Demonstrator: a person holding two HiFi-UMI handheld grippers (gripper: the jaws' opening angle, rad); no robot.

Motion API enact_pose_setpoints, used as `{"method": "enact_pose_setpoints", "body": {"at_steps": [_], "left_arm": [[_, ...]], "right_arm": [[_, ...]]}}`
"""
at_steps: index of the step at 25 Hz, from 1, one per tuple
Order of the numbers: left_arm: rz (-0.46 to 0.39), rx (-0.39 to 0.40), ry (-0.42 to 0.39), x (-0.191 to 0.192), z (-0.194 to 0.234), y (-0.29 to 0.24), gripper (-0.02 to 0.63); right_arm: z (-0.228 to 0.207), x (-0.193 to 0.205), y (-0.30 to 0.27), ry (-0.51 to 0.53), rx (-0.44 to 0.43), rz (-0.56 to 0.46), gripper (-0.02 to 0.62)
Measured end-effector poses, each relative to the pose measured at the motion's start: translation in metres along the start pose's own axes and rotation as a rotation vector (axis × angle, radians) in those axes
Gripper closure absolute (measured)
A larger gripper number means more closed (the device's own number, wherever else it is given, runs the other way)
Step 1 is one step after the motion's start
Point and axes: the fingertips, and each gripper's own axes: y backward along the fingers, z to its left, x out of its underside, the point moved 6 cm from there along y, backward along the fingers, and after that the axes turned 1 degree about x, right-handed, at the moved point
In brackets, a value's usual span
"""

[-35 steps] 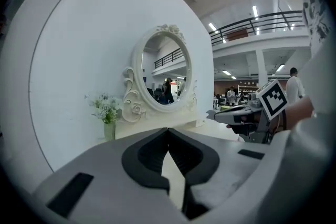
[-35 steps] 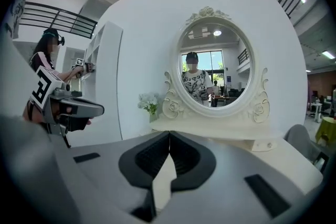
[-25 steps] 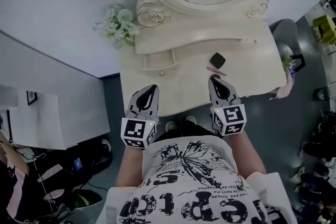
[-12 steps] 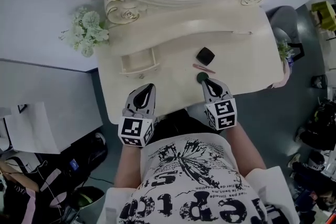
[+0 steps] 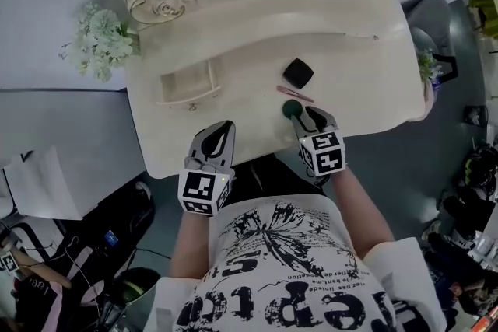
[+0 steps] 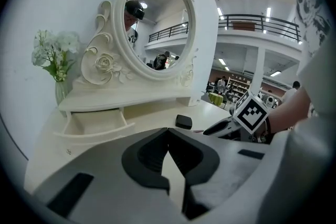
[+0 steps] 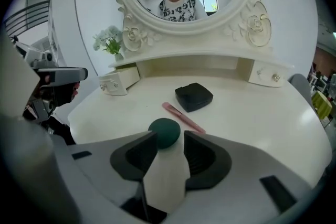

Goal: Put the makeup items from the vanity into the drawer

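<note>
Cream vanity [image 5: 366,89]: round dark-green sponge [image 7: 164,132], smooth matte

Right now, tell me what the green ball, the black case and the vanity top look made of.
Green ball: probably soft foam sponge, with a matte, rounded surface and no shine.
Black case: likely hard plastic, smooth with a faint sheen on the lid and crisp edges.
Vanity top: cream painted wood or moulded resin, I can't tell which, with an even satin surface.
</note>
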Motion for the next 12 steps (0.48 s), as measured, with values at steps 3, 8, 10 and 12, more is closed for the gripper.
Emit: {"method": "enact_pose_setpoints", "body": {"at_steps": [3,8,10,12], "left_arm": [[0.008,-0.008,0.002,0.001,0.002,-0.001,0.586],[0.018,-0.008,0.005,0.001,0.008,0.0,0.586],[0.022,-0.003,0.005,0.0,0.01,0.002,0.586],[0.023,-0.003,0.003,-0.001,0.013,0.005,0.586]], "right_arm": [[0.001,-0.001,-0.008,-0.014,-0.004,0.022,0.446],[0.003,-0.002,-0.013,-0.012,-0.004,0.06,0.469],[0.007,-0.002,-0.013,-0.008,-0.021,0.075,0.51],[0.012,-0.003,-0.014,0.019,-0.018,0.086,0.552]]}}
